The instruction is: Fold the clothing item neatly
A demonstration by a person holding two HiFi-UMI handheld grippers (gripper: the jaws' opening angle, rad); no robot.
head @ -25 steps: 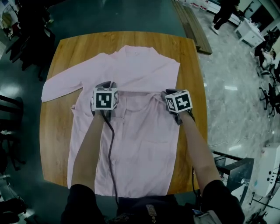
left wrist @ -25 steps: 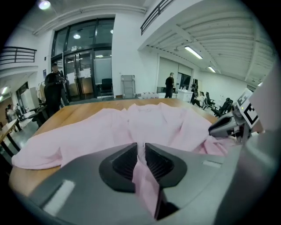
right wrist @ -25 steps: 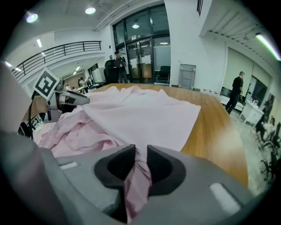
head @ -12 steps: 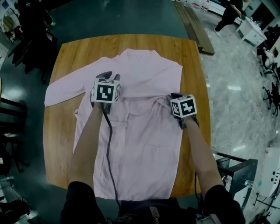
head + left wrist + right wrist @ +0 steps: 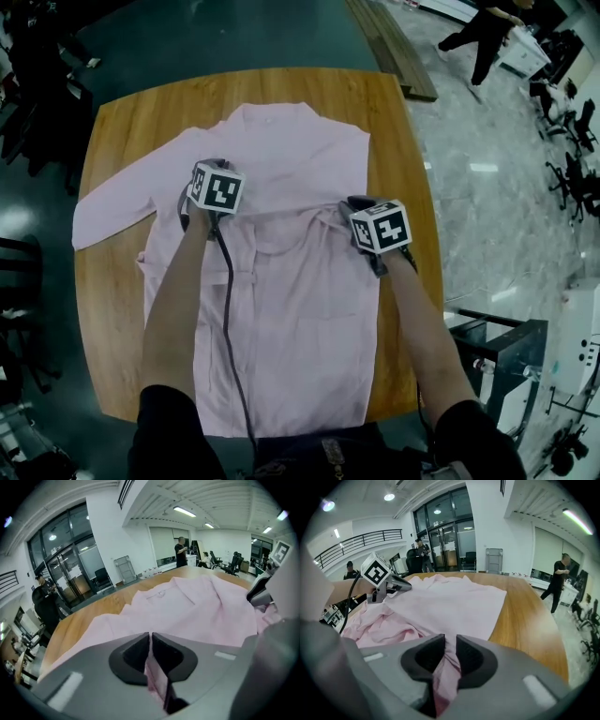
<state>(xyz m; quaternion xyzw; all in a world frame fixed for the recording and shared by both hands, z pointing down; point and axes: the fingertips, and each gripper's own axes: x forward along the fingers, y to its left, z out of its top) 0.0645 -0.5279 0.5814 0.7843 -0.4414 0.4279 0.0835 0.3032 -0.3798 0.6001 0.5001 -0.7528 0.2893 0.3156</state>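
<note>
A pink shirt [image 5: 291, 309] lies spread, collar away from me, on the wooden table [image 5: 122, 122], one sleeve stretched out to the left. My left gripper [image 5: 204, 171] sits on the chest at the left. In the left gripper view its jaws [image 5: 150, 637] have just been closing and now pinch a fold of the pink fabric [image 5: 197, 611]. My right gripper [image 5: 354, 202] is at the shirt's right side. In the right gripper view it [image 5: 450, 641] is shut on a bunched fold of the shirt [image 5: 450, 602]. Creased cloth runs between the two grippers.
A black cable [image 5: 228, 309] trails from the left gripper along my arm. A wooden bench [image 5: 394, 47] lies beyond the table. A dark metal frame [image 5: 497, 356] stands at the lower right. A person [image 5: 478, 37] walks at the far right, near office chairs [image 5: 572, 178].
The left gripper has moved a little up the shirt, away from me, and now grips a fold. The right gripper has stayed where it was, still holding cloth.
</note>
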